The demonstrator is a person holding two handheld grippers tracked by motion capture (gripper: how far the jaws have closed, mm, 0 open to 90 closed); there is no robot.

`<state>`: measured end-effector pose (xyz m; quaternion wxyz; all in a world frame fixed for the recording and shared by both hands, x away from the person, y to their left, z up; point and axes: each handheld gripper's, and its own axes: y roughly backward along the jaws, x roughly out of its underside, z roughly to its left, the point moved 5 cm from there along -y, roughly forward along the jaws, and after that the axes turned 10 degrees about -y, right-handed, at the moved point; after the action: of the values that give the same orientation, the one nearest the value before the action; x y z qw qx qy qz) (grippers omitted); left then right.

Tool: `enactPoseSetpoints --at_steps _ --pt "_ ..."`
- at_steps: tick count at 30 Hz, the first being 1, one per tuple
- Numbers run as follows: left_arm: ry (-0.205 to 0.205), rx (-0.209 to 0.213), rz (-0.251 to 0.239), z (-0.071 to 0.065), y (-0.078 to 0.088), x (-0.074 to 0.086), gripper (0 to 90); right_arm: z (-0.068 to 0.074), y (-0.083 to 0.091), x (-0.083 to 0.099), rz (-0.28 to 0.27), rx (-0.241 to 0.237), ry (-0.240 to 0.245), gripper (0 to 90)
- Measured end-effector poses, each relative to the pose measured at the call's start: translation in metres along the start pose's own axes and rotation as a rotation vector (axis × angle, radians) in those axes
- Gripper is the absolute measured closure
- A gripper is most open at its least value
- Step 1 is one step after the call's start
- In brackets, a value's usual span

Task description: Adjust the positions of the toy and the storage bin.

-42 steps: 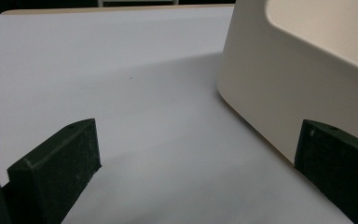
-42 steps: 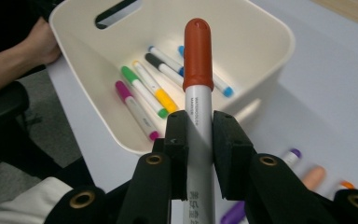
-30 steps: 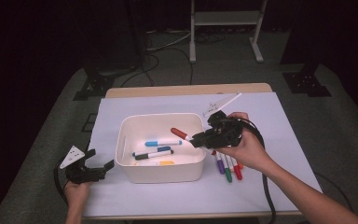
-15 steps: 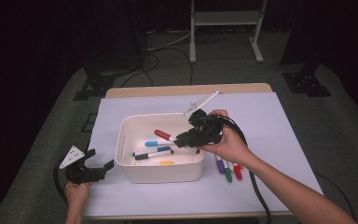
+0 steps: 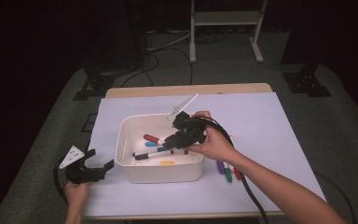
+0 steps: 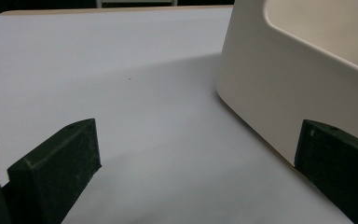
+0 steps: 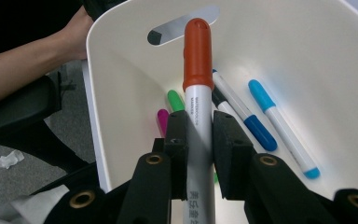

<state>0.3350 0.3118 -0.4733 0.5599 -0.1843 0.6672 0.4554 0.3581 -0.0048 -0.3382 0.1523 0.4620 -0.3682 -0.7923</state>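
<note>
Right gripper (image 7: 199, 135) clamps a red-capped marker (image 7: 198, 93) over the white bin (image 5: 126, 158); left gripper (image 5: 89, 170), jaws apart, sits beside the bin.

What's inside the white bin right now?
The white bin holds several markers: blue, light blue, green and pink caps show. The right claw holds a red-capped marker over them. The claw covers whatever lies under it.

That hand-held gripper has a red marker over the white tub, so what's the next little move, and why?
Probably lower a touch and open. The right hand-held gripper grips the red-capped marker already inside the white bin, above the other markers lying on its floor.
</note>
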Motion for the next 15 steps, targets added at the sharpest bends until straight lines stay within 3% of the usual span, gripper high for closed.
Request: enactPoseSetpoints --at_steps 15 --pt "0.003 0.003 -0.001 0.000 0.000 0.000 0.0 0.003 -0.050 -0.007 0.080 -0.023 0.037 75.7"
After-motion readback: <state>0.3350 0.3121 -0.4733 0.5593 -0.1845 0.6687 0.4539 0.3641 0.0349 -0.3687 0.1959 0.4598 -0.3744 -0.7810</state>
